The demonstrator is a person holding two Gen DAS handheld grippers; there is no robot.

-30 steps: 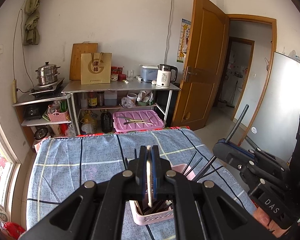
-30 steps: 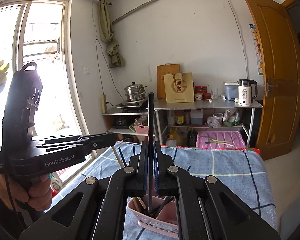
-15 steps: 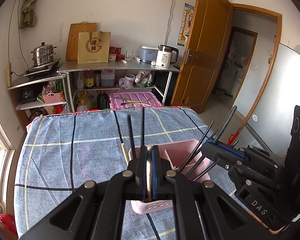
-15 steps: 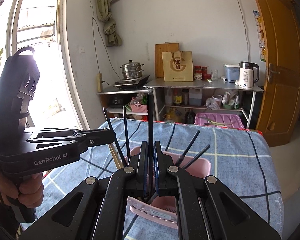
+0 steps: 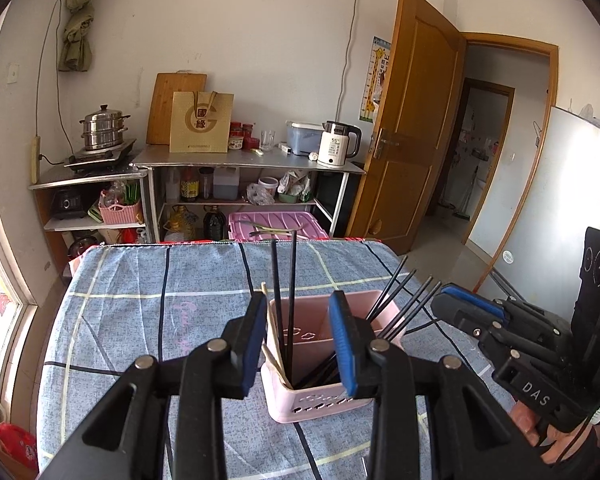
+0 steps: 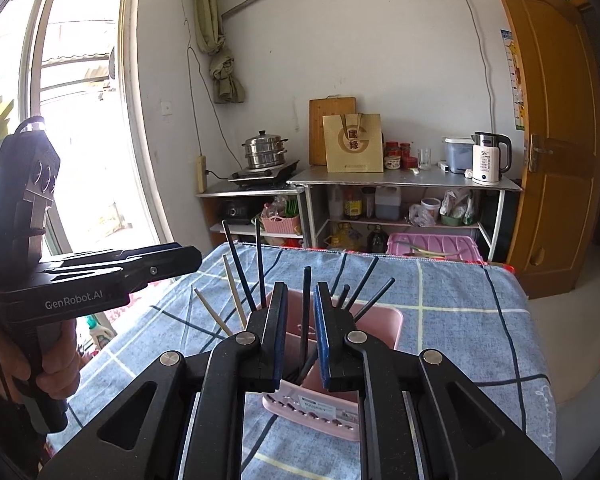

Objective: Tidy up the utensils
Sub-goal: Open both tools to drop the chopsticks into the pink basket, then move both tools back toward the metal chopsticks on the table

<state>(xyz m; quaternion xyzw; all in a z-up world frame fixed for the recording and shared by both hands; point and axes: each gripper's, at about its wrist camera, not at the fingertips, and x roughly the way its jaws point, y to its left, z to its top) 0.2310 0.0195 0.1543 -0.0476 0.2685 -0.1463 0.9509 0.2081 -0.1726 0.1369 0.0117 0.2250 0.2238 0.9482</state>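
Note:
A pink utensil holder (image 5: 312, 400) stands on the blue checked tablecloth (image 5: 140, 320) and holds several black chopsticks (image 5: 291, 280) and wooden chopsticks (image 5: 270, 344). My left gripper (image 5: 300, 340) is open just above and in front of the holder, empty. My right gripper (image 6: 300, 328) is open over the holder (image 6: 384, 320), its pads either side of a black chopstick (image 6: 306, 312) that stands free in it. The right gripper also shows in the left wrist view (image 5: 468, 312), and the left gripper shows in the right wrist view (image 6: 172, 260).
Beyond the table's far edge stand a metal shelf (image 5: 248, 164) with a kettle (image 5: 336, 144) and a steamer pot (image 5: 102, 128), and a pink crate (image 5: 274, 226). A wooden door (image 5: 412, 120) is open at the right. A window (image 6: 72, 120) is at the left.
Both grippers have opened. The wooden chopstick held by the left and the black chopstick held by the right now stand loose in the pink holder. Both grippers have come down closer to it.

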